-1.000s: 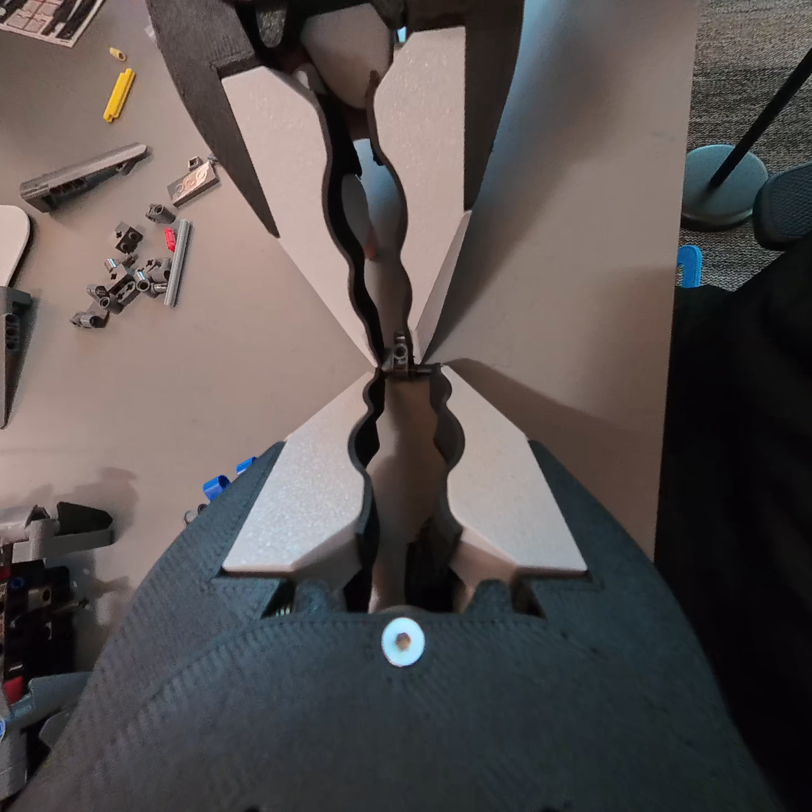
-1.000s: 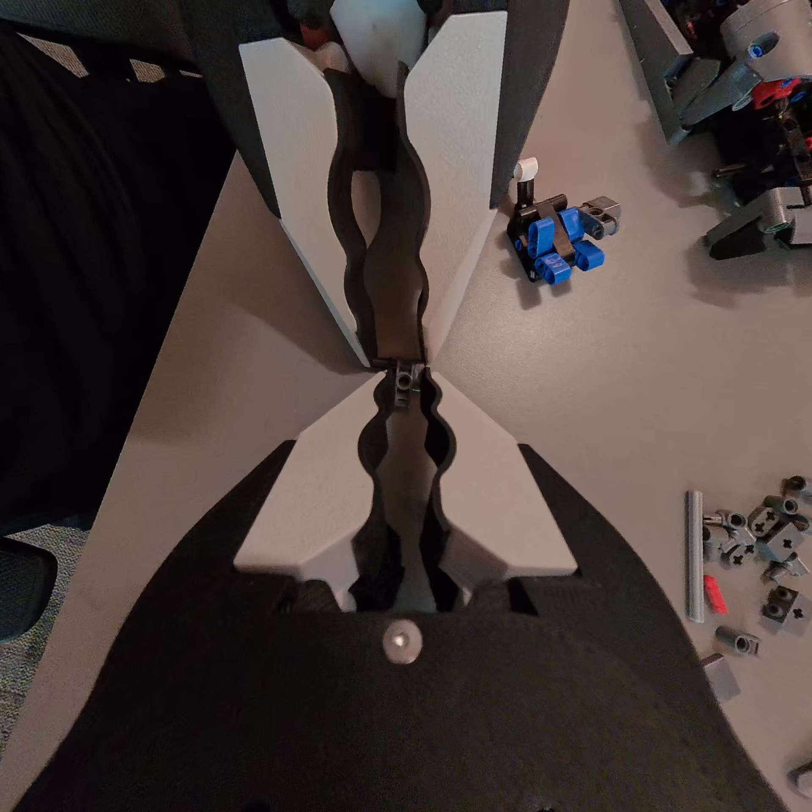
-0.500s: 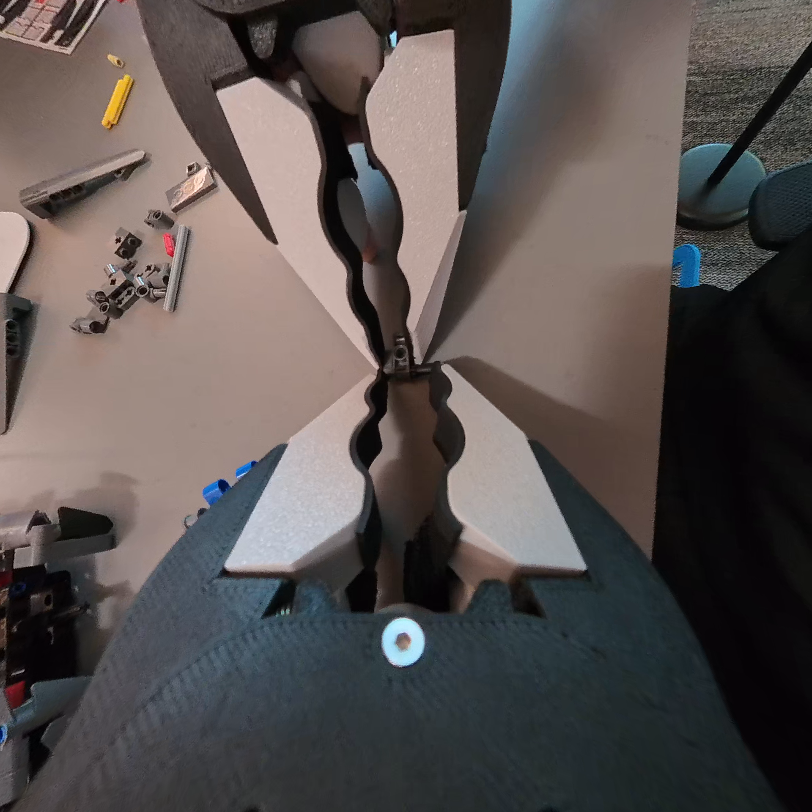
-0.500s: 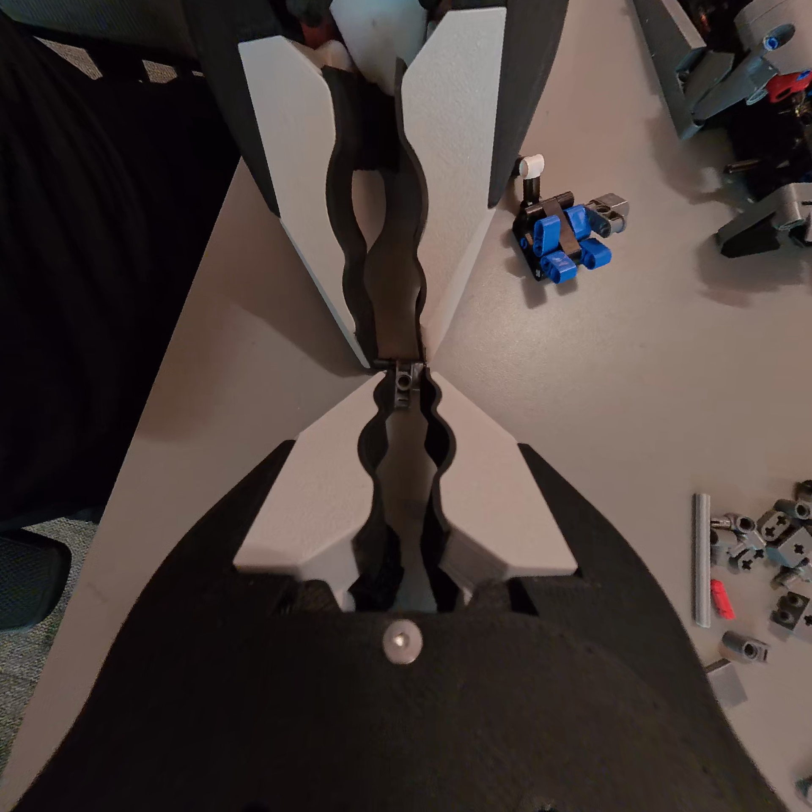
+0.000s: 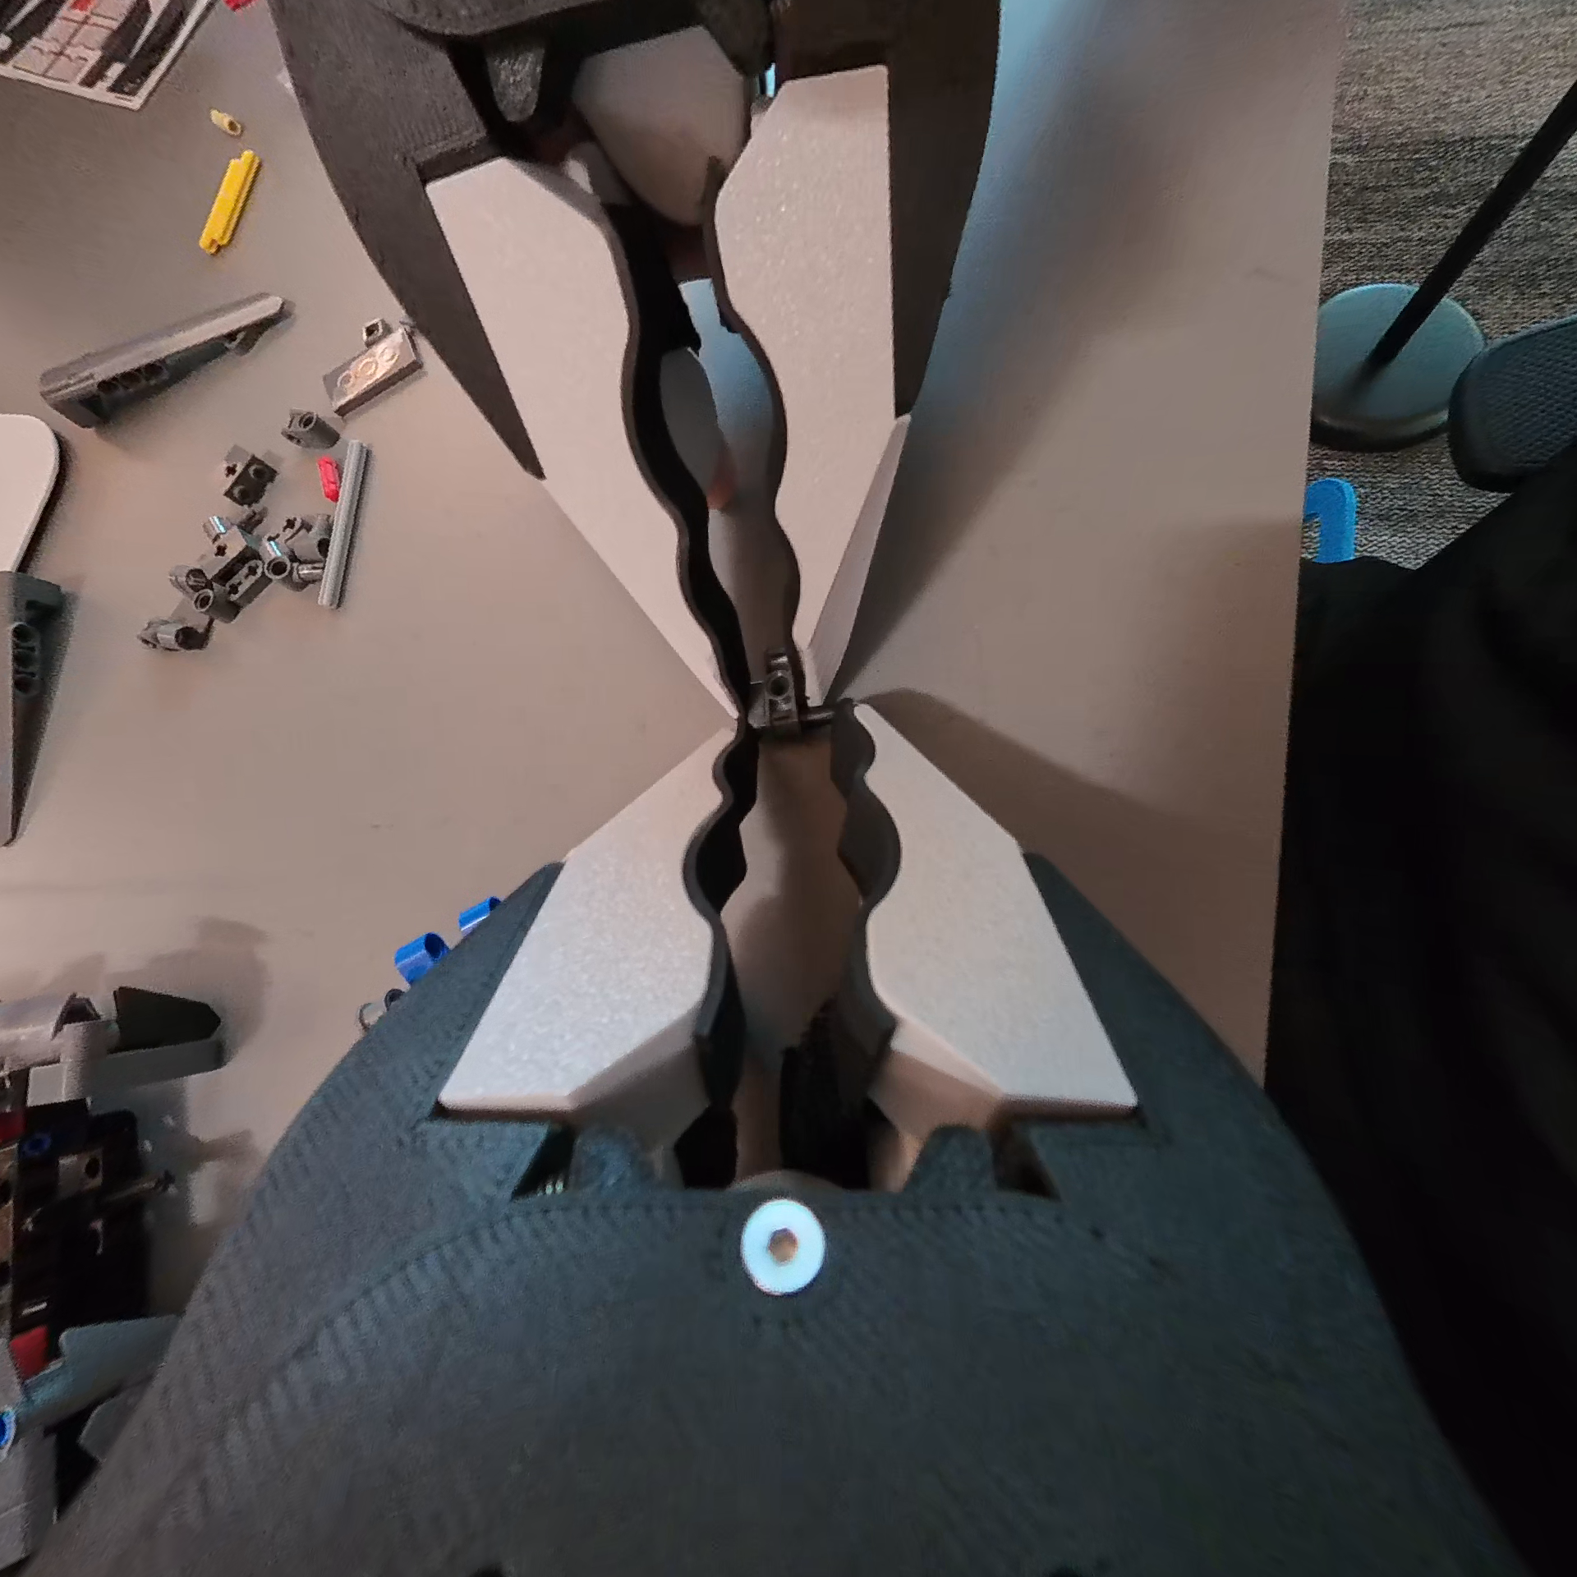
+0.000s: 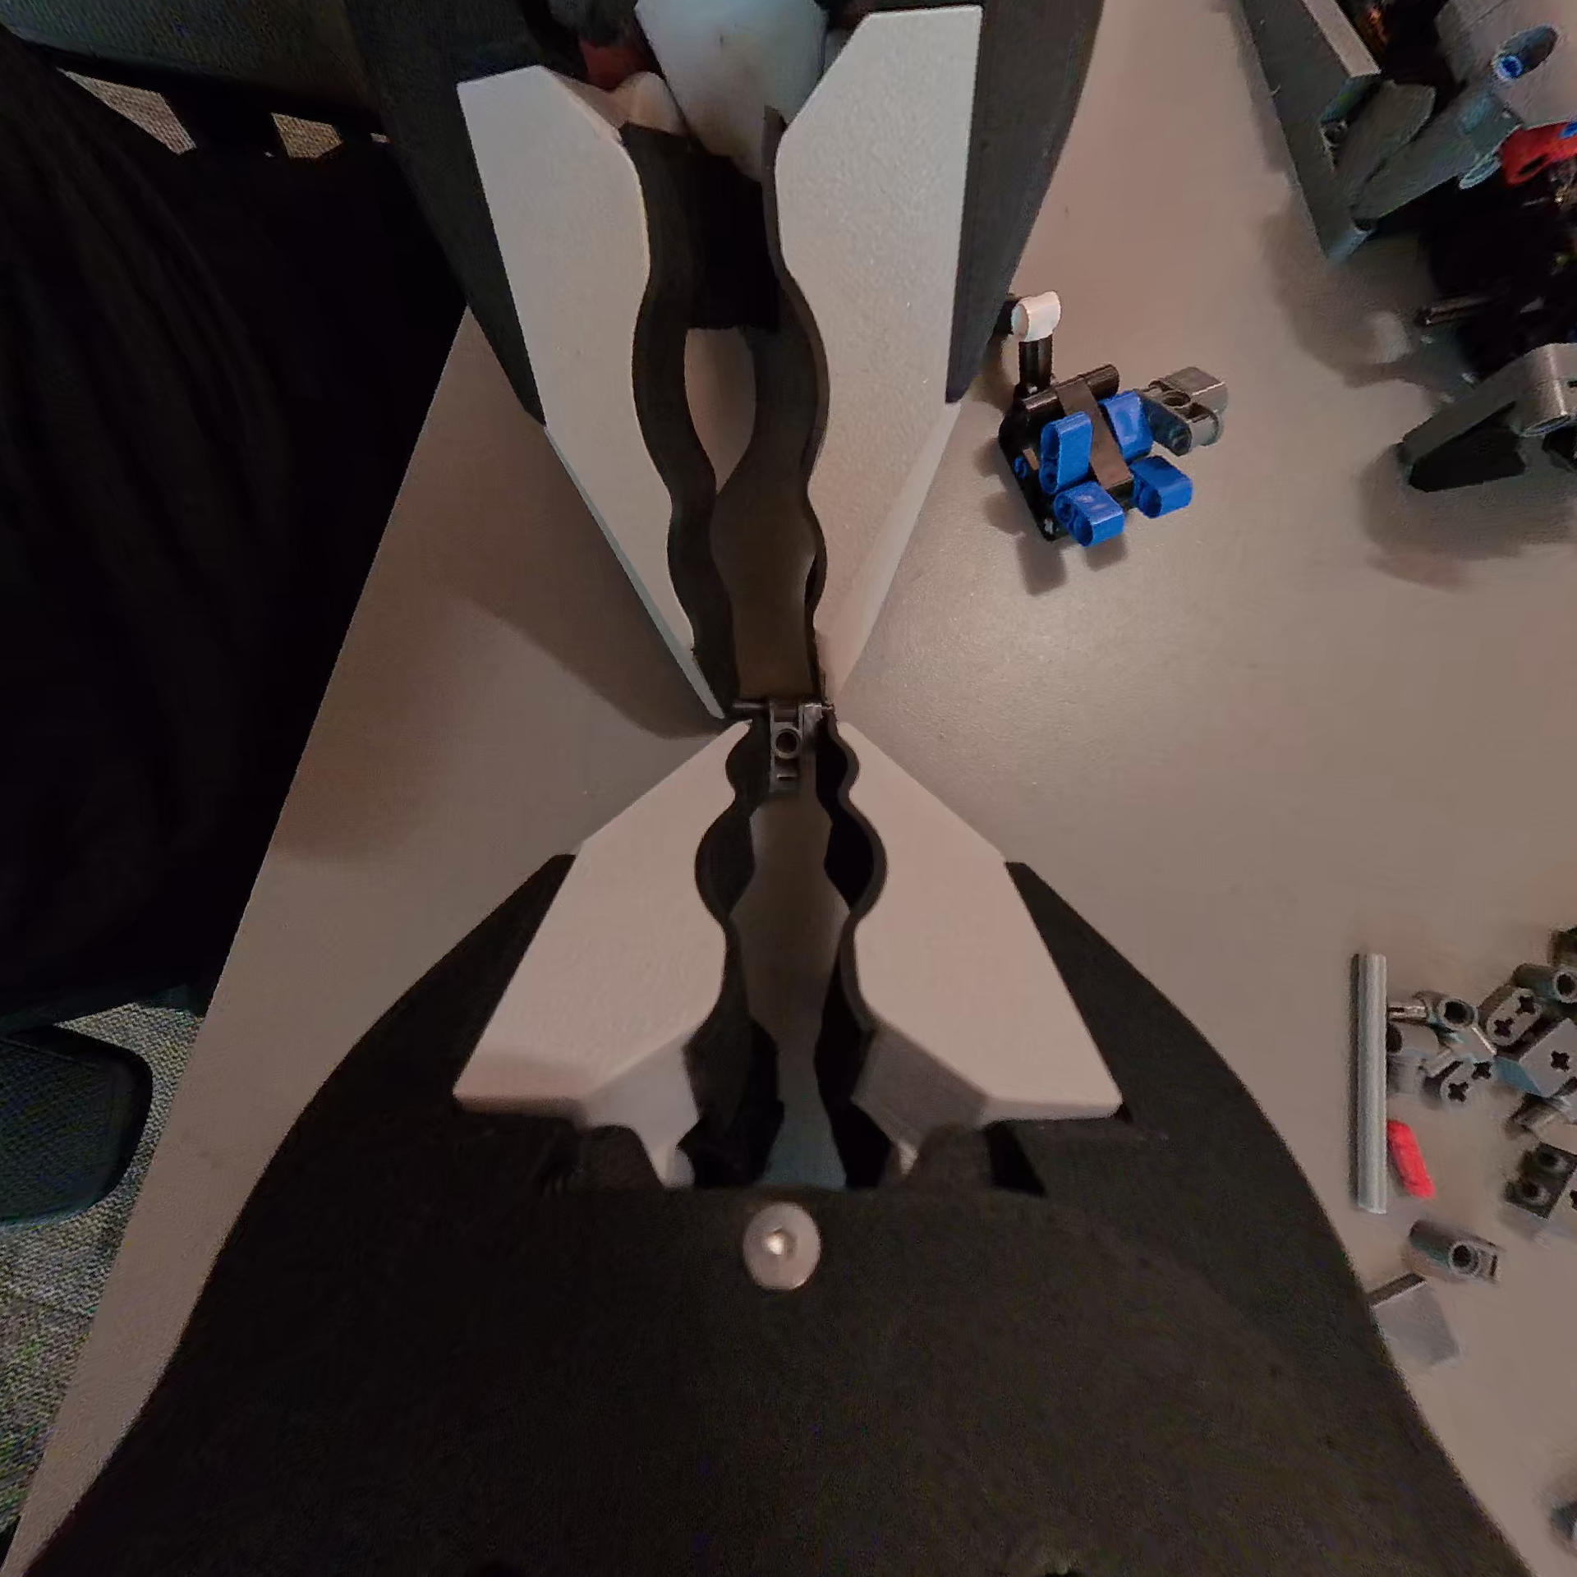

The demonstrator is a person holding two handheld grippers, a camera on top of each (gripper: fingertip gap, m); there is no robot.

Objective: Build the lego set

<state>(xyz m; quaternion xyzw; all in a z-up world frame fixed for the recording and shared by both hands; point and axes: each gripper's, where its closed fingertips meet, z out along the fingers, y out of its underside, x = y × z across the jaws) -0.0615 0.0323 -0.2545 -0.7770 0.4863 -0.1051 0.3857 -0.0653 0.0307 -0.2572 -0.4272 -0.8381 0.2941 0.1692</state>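
My two tongs meet tip to tip above the table (image 5: 478, 768). My left tongs (image 5: 789, 724) come up from 6 o'clock in the left wrist view, and their tips are clenched on a thin dark pin (image 5: 821, 715) that pokes out a little past them toward 3 o'clock. My right tongs (image 6: 785, 755) come up from 6 o'clock in the right wrist view and are clenched on a small dark grey connector (image 6: 786, 749) with a round hole in its face. The pin and the connector sit pressed together right where the four tips converge, held off the table surface; I cannot tell how far the pin sits inside the connector.

In the left wrist view, a heap of small grey pieces (image 5: 247, 555) lies at 9 o'clock beside a long grey rod (image 5: 345, 523) and a tiny red piece (image 5: 327, 476). A yellow bar (image 5: 229, 201) lies at 11 o'clock, with a printed sheet (image 5: 94, 38) beyond it at the corner. A partly built grey and black model (image 5: 60, 1135) sits at 8 o'clock.

In the right wrist view, a small blue and black assembly (image 6: 1101, 452) rests on the table at 2 o'clock, well apart from the tips.
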